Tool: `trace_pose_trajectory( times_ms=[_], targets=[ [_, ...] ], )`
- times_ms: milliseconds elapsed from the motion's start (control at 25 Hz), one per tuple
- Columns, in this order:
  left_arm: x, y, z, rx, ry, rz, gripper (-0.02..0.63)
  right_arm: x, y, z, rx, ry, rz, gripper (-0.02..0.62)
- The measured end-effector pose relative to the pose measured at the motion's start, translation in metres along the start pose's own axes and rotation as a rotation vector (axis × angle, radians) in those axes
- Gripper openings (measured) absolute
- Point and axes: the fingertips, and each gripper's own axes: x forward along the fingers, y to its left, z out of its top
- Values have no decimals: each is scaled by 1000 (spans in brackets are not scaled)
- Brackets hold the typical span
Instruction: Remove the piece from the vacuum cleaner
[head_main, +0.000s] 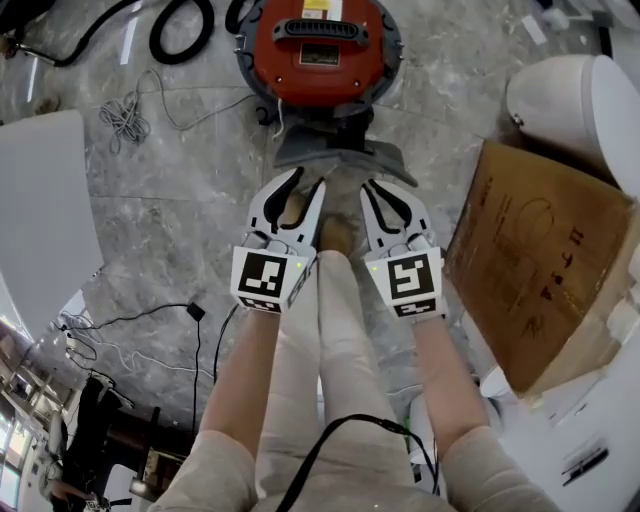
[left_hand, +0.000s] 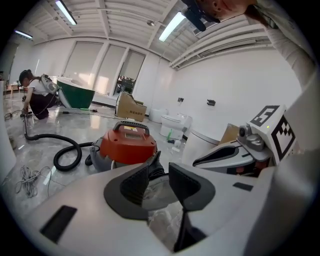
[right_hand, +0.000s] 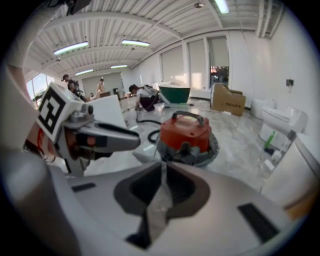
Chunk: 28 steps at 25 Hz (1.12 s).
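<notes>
A grey marbled floor fills the head view, and on it, at the top, stands the red vacuum cleaner (head_main: 318, 50). A black hose (head_main: 182, 30) curls to its left. A flat grey attachment (head_main: 335, 152) lies against the vacuum's front, below a dark port. We take this for the piece to be removed, though we cannot tell how it is joined. A cardboard box (head_main: 540, 260) and a white toilet (head_main: 570, 100) stand to the right. The left gripper (head_main: 300, 195) and the right gripper (head_main: 385, 200) are held side by side just short of the attachment, touching neither it nor each other.

In the left gripper view, a bright hall with windows opens behind the vacuum (left_hand: 127, 145). The jaws of the left gripper (left_hand: 159, 177) stand apart with nothing between the pads, only floor and the vacuum's dark front showing through the gap.

In the right gripper view, the vacuum (right_hand: 187, 132) sits straight ahead with its dark port (right_hand: 187, 150) facing us. The jaws of the right gripper (right_hand: 162, 172) are together and empty.

We judge the task to be at its very start. The piece is still at the vacuum and neither gripper has a hold. The reach, the grip and the pull all remain, and the closed right gripper would need to open first if it is to help.
</notes>
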Motion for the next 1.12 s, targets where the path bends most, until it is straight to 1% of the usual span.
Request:
trace_pose_trajectory(
  times_ms=[80, 200, 320, 360, 400, 440, 560, 640, 760, 880, 1120],
  targets=[
    [5, 0, -3, 0, 12, -10, 142, 6, -4, -3, -4, 26, -4, 18],
    [10, 0, -7, 15, 36, -20, 167, 12, -10, -3, -19, 54, -10, 58],
    [13, 1, -12, 56, 67, -24, 191, 17, -15, -6, -65, 95, -9, 96],
    [14, 3, -14, 74, 83, -21, 201, 19, -17, -7, -75, 114, -4, 122],
    [15, 5, -17, 92, 101, -14, 218, 21, -19, -10, -78, 133, 3, 163],
    [16, 8, -19, 108, 120, -8, 232, 23, -21, -12, -75, 150, 12, 181],
    [19, 19, -27, 138, 169, 10, 251, 30, -28, -20, -65, 197, 27, 214],
    [22, 26, -31, 162, 199, 19, 254, 34, -31, -24, -75, 232, 35, 224],
    [28, 30, -38, 226, 257, 14, 265, 40, -33, -30, -96, 288, 53, 224],
    [32, 29, -54, 296, 342, -18, 273, 45, -34, -34, -117, 326, 69, 225],
    [46, 22, -72, 493, 500, -97, 275, 54, -34, -39, -158, 408, 118, 225]
  ],
)
